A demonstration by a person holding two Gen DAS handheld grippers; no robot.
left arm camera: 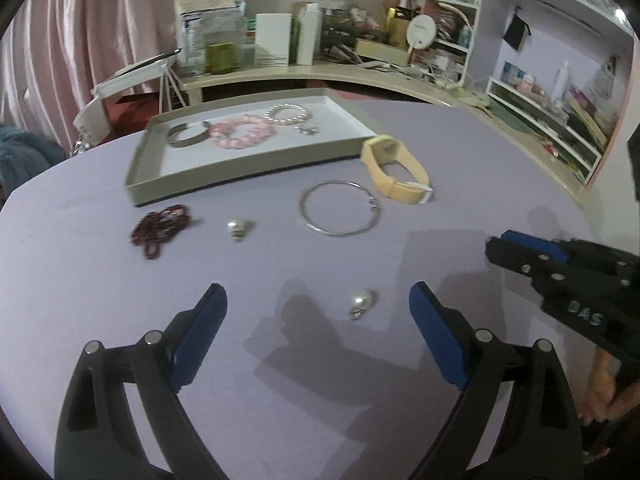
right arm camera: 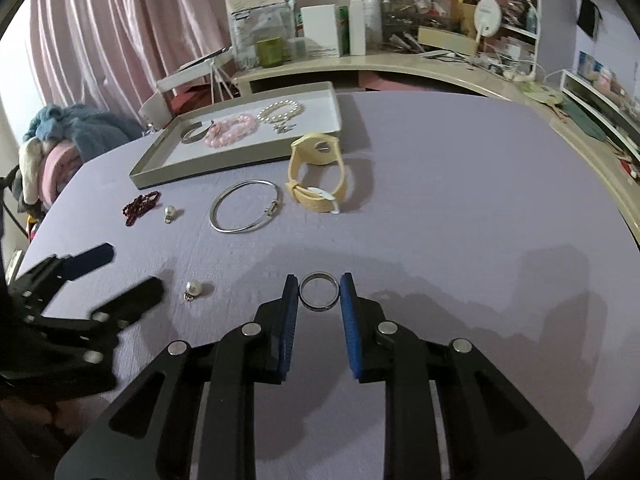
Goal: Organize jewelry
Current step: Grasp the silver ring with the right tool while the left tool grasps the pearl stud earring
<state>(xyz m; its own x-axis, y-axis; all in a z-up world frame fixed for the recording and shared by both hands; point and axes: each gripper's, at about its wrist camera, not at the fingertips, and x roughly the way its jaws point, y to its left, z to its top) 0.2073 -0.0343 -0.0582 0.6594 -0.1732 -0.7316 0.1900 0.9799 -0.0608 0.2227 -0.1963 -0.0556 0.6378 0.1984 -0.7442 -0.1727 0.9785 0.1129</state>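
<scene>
My right gripper is shut on a silver ring just above the lilac table; it also shows in the left wrist view. My left gripper is open and empty over a pearl earring, seen too in the right wrist view. A beige tray holds a silver cuff, a pink bead bracelet and a pearl bracelet. Loose on the table lie a dark red bead bracelet, a second pearl earring, a silver bangle and a yellow watch.
A cluttered beige desk with boxes and bottles curves behind the table. White shelves stand at the right. Pink curtains hang at the left, with a pile of clothes beside the table.
</scene>
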